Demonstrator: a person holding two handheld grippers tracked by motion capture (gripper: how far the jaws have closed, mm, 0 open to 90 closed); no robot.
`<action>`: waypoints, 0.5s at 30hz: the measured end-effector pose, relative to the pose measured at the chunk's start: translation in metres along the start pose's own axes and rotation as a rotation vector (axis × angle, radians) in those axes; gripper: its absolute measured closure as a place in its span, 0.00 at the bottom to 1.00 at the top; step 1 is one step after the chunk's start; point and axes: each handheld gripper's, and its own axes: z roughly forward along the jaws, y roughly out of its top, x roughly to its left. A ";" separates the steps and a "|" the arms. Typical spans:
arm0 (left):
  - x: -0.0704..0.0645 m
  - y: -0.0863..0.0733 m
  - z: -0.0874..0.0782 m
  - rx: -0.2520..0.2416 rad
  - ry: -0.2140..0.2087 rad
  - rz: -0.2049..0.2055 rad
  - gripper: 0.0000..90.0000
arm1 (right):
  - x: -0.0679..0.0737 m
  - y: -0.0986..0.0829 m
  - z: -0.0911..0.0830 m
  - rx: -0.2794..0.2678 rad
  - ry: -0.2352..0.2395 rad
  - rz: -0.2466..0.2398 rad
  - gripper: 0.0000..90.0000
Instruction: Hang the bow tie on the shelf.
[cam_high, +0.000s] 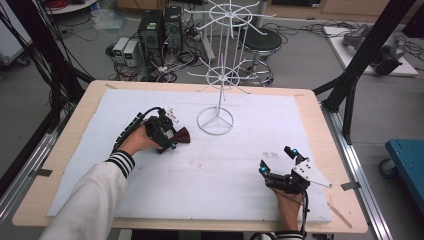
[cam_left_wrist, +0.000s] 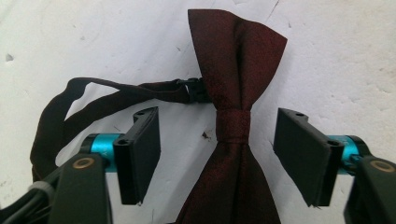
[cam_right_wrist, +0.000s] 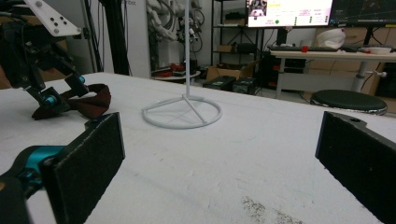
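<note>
A dark red bow tie lies flat on the white mat, its strap looping off to one side. My left gripper is open, with one jaw on each side of the tie's knot and touching neither side. From above, the left gripper sits left of centre with the bow tie poking out past it. My right gripper rests open near the front right with nothing between its jaws. The right gripper view shows its own right gripper wide open, and the left gripper over the bow tie.
A white wire display stand with a ring base and hooked arms rises at the back centre of the mat; its base lies ahead of the right gripper. The wooden table edge frames the mat. Computers, cables and a stool stand beyond the table.
</note>
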 end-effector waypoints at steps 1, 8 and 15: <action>0.000 0.000 0.000 0.000 -0.001 0.002 0.42 | 0.000 0.000 0.000 0.000 0.001 0.000 0.01; 0.000 -0.001 0.001 0.020 -0.028 -0.010 0.60 | 0.000 0.000 0.000 0.000 0.000 0.001 0.01; -0.003 0.001 0.001 0.032 -0.047 -0.011 0.81 | 0.000 0.000 0.000 -0.001 0.001 0.001 0.01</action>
